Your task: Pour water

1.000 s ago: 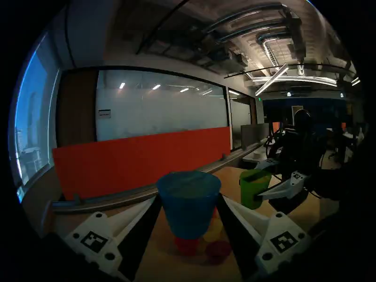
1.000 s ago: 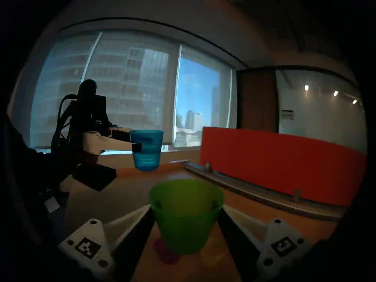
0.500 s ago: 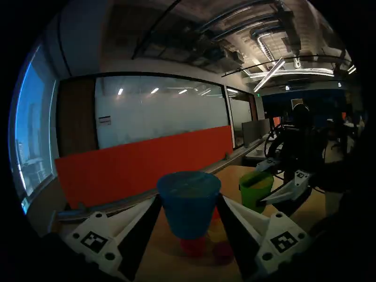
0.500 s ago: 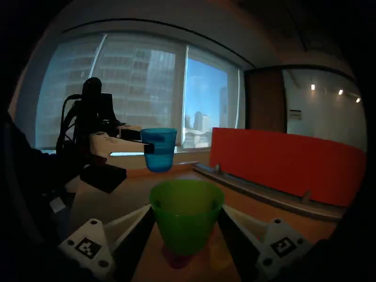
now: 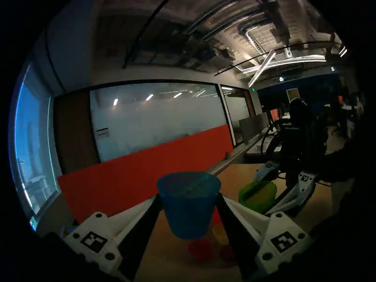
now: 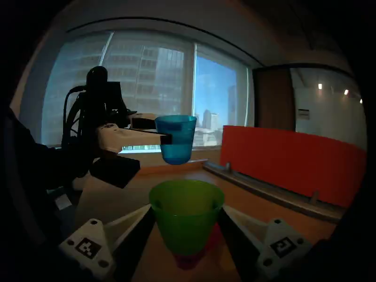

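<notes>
While the left gripper (image 5: 189,203) is clamped on the blue cup (image 5: 189,214), the right gripper (image 6: 186,217) is clamped on the green cup (image 6: 186,225) nearby, both held above the desk (image 6: 256,203). The cups look like light, thin, slippery plastic, so mid-wall grips below the rim suit them.

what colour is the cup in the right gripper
Green cup, best in the right gripper view.

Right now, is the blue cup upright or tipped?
Upright: the right gripper view shows the blue cup rim-up and level, held by the left tool.
</notes>
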